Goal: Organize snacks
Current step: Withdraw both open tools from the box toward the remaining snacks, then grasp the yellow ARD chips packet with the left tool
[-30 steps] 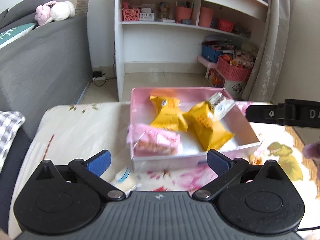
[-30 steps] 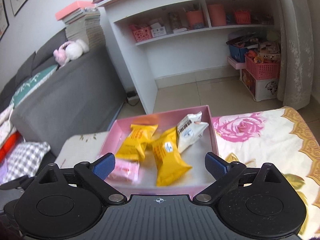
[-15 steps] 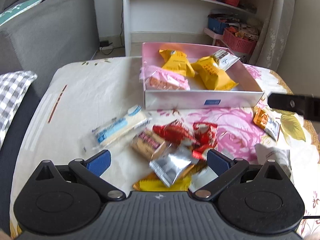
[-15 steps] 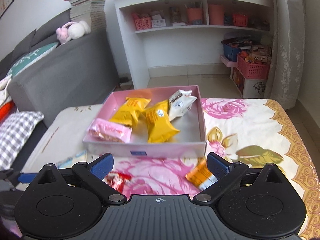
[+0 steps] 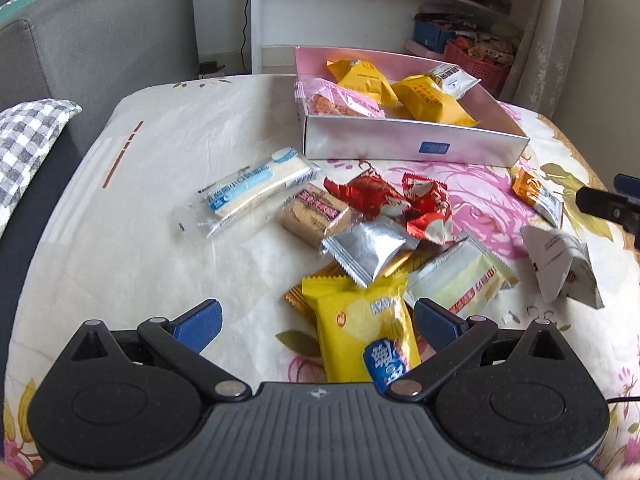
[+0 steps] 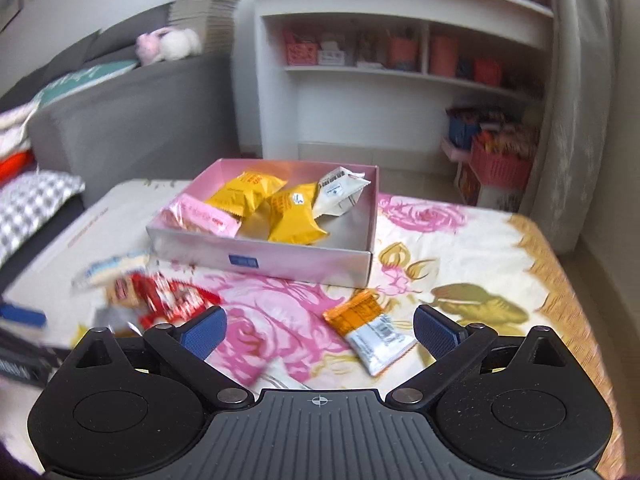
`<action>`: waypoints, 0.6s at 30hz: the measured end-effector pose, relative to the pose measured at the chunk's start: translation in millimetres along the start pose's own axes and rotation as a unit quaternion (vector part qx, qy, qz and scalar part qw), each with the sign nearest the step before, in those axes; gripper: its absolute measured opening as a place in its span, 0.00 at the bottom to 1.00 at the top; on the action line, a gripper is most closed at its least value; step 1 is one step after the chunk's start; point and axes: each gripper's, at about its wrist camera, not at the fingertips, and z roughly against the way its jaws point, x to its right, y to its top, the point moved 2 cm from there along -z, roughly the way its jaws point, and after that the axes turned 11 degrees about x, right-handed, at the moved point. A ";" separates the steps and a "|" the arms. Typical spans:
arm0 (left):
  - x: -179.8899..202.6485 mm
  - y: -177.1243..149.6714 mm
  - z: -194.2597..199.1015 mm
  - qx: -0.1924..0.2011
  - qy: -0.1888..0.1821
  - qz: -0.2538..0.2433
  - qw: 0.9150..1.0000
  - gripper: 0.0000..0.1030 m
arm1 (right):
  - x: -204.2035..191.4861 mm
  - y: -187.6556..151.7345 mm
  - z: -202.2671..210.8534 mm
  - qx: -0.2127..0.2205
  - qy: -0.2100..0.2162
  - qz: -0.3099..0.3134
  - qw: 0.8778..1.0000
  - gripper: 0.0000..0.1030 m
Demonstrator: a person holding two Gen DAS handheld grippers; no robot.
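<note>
Both tools are sitting wide open with nothing gripped. The left tool (image 5: 316,322) is hovering low over the pile of loose snacks on the flowery tablecloth (image 5: 140,240), and a yellow snack pack (image 5: 366,328) is lying right between its blue pads (image 5: 198,320) with its long axis pointing away from the camera; can't tell if either pad is actually touching it. That pack is showing a blue logo at the near end and crimped edges at the far end. The right tool (image 6: 318,330) is spread just as wide, hanging over an orange-and-white packet (image 6: 370,332) that's lying flat, angled with the orange end pointing away to the left, and not touching the pads. The pink box (image 5: 416,146) is sitting further back on the table, open at the top, holding a pink wrapped snack (image 5: 340,100) along its left side, two yellow packets (image 5: 430,100) in the middle and a white packet (image 5: 452,76) leaning toward the far right corner. In front of the box, a long clear-wrapped blue-and-white bar (image 5: 252,188) is lying diagonally, next to a brown biscuit pack (image 5: 316,214), two red wrappers (image 5: 396,200) and a silver pouch (image 5: 366,248). A white torn-looking packet (image 5: 560,264) is sitting off to the right.
</note>
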 end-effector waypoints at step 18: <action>20.2 -23.5 -5.9 -0.030 -0.044 -0.069 0.996 0.93 | -13.7 -56.4 -19.4 -0.098 0.122 0.084 0.984 0.98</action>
